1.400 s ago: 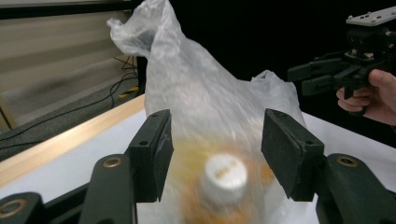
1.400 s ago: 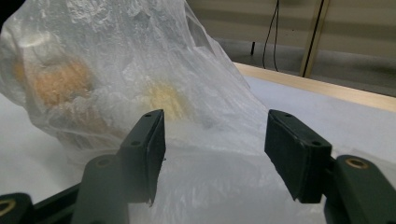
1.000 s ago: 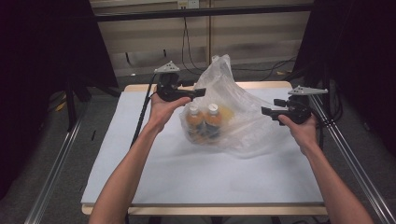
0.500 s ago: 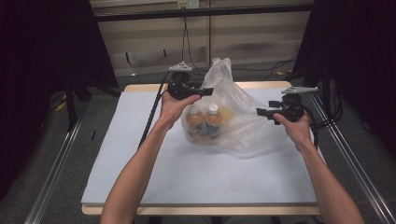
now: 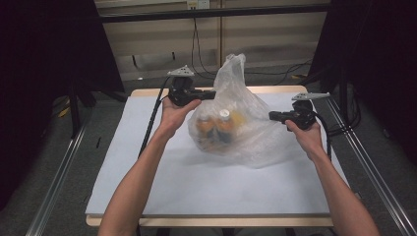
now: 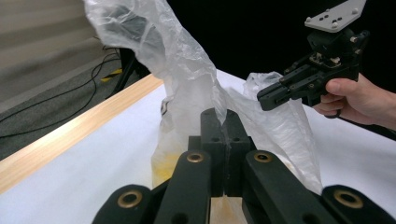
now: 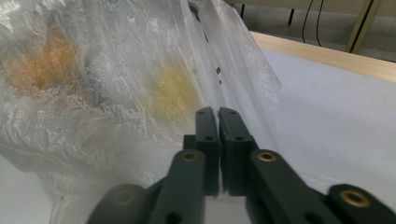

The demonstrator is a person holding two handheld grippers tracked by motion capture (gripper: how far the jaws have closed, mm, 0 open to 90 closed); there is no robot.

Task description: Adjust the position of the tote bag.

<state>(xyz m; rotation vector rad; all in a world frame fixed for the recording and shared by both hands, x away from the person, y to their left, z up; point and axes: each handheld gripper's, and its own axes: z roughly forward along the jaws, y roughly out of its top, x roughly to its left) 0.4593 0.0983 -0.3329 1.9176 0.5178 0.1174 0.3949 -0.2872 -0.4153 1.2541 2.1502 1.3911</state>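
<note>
A clear plastic bag (image 5: 246, 123) stands in the middle of the white table (image 5: 196, 187). Through the film I see bottles (image 5: 219, 125) of orange drink with white caps. My left gripper (image 5: 212, 93) reaches in from the left at the bag's upper side. In the left gripper view its jaws (image 6: 225, 116) are shut on the bag's film (image 6: 187, 79), and one handle rises above them. My right gripper (image 5: 270, 116) meets the bag's right side. Its jaws (image 7: 217, 112) are pressed together against the crinkled plastic (image 7: 93, 93), with film running into them.
The table's wooden far edge (image 5: 265, 90) lies just behind the bag. Cables (image 5: 196, 54) hang at the back wall. Metal rails (image 5: 59, 187) run along both sides of the table, with dark curtains beyond them.
The left gripper went right to the bag's top, then drew back left with the film. The right gripper edged left against the bag. The bag looks pulled wider.
</note>
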